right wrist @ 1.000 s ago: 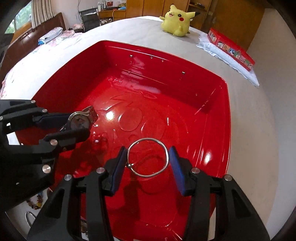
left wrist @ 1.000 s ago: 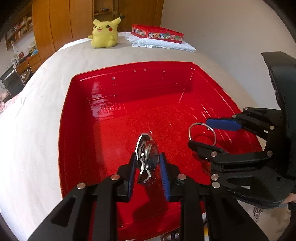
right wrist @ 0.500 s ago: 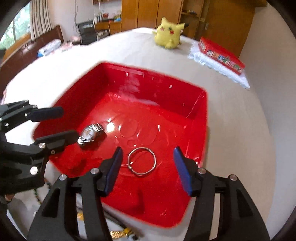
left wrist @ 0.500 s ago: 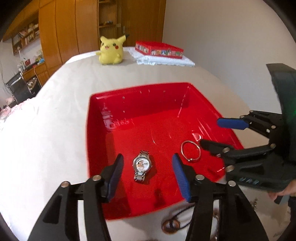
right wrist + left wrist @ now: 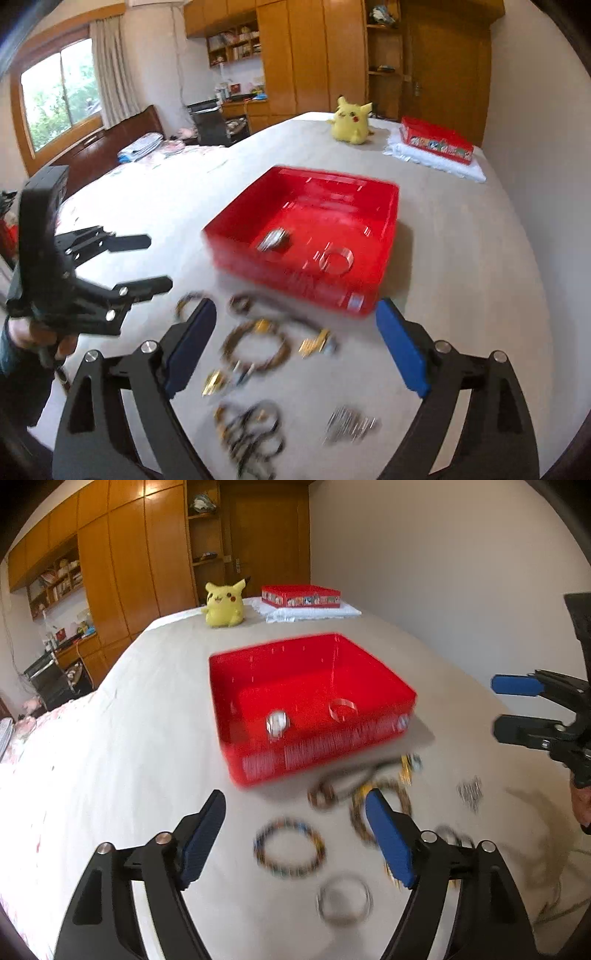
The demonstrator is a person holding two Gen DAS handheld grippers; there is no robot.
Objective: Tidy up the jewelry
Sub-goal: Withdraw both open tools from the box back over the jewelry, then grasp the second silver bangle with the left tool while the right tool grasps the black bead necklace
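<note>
A red tray (image 5: 314, 755) (image 5: 295, 284) sits on the white bed. A silver watch (image 5: 277, 722) (image 5: 273, 240) and a silver ring bangle (image 5: 342, 710) (image 5: 337, 260) lie inside it. My left gripper (image 5: 293, 812) (image 5: 155, 262) hovers short of the tray, its jaws opening, nothing between them. My right gripper (image 5: 295, 317) (image 5: 513, 709) is beside it, jaws also opening and empty. Loose jewelry lies below them: a multicoloured bead bracelet (image 5: 290, 849), a clear bangle (image 5: 343, 899), a brown bead bracelet (image 5: 256, 345), a silver chain (image 5: 349, 424) and dark cords (image 5: 251, 428). The frames are blurred.
A yellow plush toy (image 5: 223, 605) and a red box (image 5: 299, 596) on a white towel stand at the bed's far end. A wall runs along the right side. Wooden cupboards (image 5: 291, 55) and a desk chair stand beyond the bed.
Both grippers let go, the left of the watch and the right of the ring, opened wide and pulled back and up from the tray. The loose jewelry has come into view.
</note>
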